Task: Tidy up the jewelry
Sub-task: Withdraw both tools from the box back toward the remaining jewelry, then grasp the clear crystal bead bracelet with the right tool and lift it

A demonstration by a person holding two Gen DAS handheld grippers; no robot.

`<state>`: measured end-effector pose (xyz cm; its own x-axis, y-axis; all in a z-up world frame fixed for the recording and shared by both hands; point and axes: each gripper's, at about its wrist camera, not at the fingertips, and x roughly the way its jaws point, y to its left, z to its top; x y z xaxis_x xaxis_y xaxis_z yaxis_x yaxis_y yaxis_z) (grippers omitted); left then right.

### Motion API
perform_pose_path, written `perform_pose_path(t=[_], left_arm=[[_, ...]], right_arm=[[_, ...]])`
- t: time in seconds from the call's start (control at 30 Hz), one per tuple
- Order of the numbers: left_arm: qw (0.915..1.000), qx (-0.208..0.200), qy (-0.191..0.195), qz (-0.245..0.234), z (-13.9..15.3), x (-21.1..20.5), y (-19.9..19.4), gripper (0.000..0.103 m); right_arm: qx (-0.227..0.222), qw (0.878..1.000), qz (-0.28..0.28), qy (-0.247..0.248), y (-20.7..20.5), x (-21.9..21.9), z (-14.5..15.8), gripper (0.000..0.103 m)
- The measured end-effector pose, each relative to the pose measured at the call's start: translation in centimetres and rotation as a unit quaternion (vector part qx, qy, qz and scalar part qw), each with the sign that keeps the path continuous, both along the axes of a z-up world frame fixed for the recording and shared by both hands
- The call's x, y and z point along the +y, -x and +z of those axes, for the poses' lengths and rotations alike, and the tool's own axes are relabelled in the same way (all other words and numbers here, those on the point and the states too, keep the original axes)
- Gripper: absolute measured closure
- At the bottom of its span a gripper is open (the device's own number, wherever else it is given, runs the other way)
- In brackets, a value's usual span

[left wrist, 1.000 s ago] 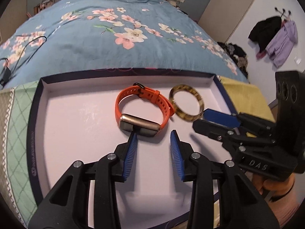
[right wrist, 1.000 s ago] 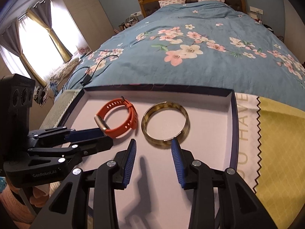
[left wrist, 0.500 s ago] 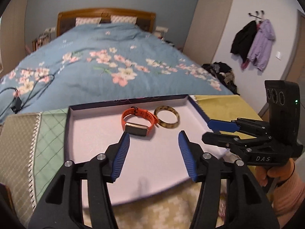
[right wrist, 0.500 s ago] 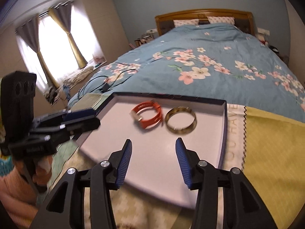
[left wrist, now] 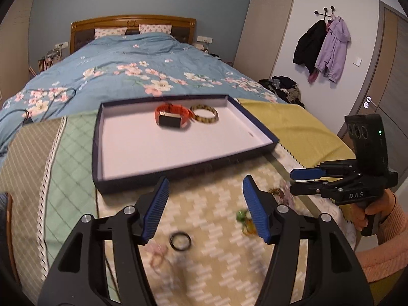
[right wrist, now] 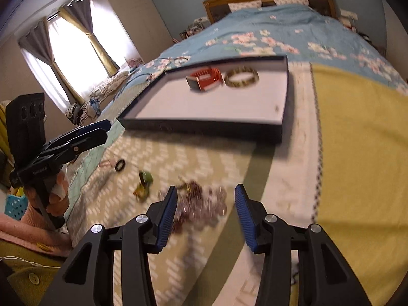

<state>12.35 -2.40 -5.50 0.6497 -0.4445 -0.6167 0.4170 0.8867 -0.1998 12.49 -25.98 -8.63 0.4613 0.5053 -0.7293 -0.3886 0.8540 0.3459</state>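
While both grippers' fingers gape empty, left gripper [left wrist: 205, 204] just widening, beaded heap [right wrist: 204, 201] sharpest from right wrist.

Black claw [left wrist: 205, 205], blue ribbed pads [left wrist: 156, 207], seemingly pink sleeve [left wrist: 382, 242]

Orange watch [left wrist: 171, 116] touching tortoiseshell bangle [left wrist: 204, 113] at tray's [left wrist: 178, 168] far side; black ring [left wrist: 180, 241], beads [right wrist: 204, 201] on cloth.

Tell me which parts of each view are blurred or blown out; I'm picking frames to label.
Left wrist view: tray, watch and bangle fairly sharp; the near cloth, black ring and green piece smeared. Right wrist view: motion blur throughout, the bead pile worst, and the window blown out white. Both bend straight lines at the edges.
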Motion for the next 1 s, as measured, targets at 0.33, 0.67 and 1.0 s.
perform_pose_path(t=[0.33, 0.67, 1.0], left_arm=[[1.0, -0.003, -0.001, -0.003, -0.6, -0.2, 2.1, 0.043], [0.9999, -0.007, -0.003, 0.008, -0.6, 1.4, 3.4, 0.043], [0.9997, -0.014, -0.021, 0.004, -1.0, 1.8, 5.3, 0.044]], right_arm=[[0.021, 0.999, -0.005, -0.042, 0.5, 0.0, -1.1, 0.08], [-0.014, 0.998, 0.0, -0.053, 1.7, 0.3, 1.2, 0.095], [-0.08, 0.994, 0.012, -0.07, 2.4, 1.5, 5.4, 0.095]])
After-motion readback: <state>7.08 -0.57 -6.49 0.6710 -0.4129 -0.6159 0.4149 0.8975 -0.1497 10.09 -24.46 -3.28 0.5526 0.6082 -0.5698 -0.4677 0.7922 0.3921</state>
